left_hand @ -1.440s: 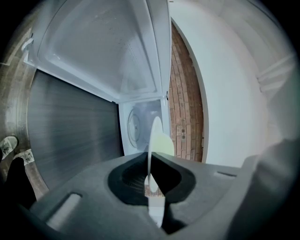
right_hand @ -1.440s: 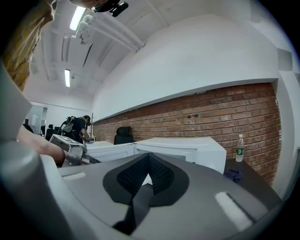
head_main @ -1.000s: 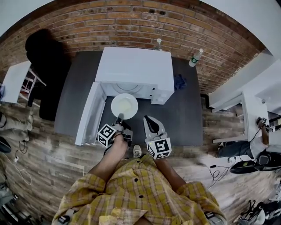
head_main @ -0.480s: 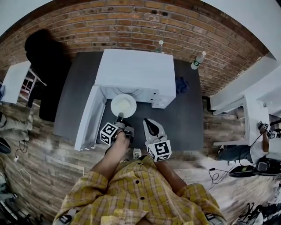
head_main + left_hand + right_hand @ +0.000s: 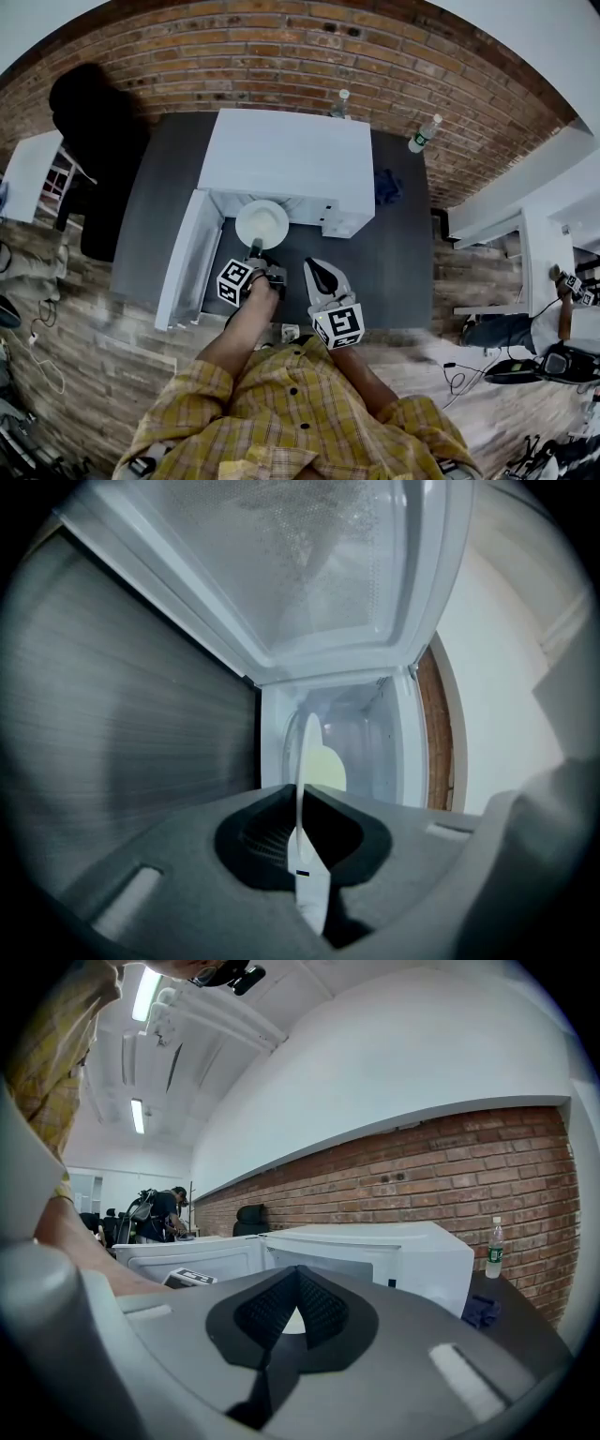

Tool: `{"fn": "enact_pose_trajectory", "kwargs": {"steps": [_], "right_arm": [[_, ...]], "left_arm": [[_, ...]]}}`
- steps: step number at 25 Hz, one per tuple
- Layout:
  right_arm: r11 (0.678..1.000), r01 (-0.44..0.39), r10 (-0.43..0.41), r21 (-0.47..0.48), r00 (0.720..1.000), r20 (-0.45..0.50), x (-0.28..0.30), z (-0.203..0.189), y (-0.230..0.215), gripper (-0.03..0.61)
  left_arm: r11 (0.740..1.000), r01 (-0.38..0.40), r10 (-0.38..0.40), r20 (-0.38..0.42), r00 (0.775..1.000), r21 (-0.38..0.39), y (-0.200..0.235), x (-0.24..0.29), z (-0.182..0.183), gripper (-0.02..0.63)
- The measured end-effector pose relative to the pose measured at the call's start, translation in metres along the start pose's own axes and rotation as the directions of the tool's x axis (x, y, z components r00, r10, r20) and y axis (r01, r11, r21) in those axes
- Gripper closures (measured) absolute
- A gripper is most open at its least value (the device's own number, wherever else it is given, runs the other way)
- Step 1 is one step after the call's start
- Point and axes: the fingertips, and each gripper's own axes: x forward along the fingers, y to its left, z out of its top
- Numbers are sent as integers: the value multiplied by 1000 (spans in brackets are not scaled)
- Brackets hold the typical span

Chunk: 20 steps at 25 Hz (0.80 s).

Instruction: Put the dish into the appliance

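Observation:
A white dish [image 5: 262, 223] hangs level at the mouth of the white microwave [image 5: 286, 155], and my left gripper [image 5: 255, 249] is shut on its near rim. In the left gripper view the dish [image 5: 302, 789] shows edge-on between the pads, with the lit cavity [image 5: 361, 738] straight ahead and the open door [image 5: 328, 564] alongside. The door [image 5: 183, 258] is swung out to the left. My right gripper [image 5: 318, 269] hovers over the dark table [image 5: 394, 262] to the right of the dish, shut with nothing in it; in its own view the right gripper [image 5: 296, 1279] points at the microwave [image 5: 394, 1255].
Two water bottles [image 5: 424, 133] [image 5: 340, 101] stand at the back of the table by the brick wall. A blue cloth [image 5: 387, 186] lies right of the microwave. A black chair [image 5: 89, 122] stands at the left. A person [image 5: 164, 1213] is far off in the room.
My left gripper has carried the dish forward, from in front of the microwave to partly inside its opening. The right gripper has followed slightly forward, still shut.

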Motion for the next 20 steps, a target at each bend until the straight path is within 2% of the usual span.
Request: {"fn": "enact_pose_trajectory", "kwargs": {"steps": [6,20], "right_arm": [[1000,-1,1,-2,1000,-9,2,-4,-4,574],[1000,18,-17,13,999,-36,7,-12,-20,574]], "left_arm": [[1000,-29,29,25,999,5,11,14,5,601],[999,-48,48,25,999,-8,25,45,7,600]]}}
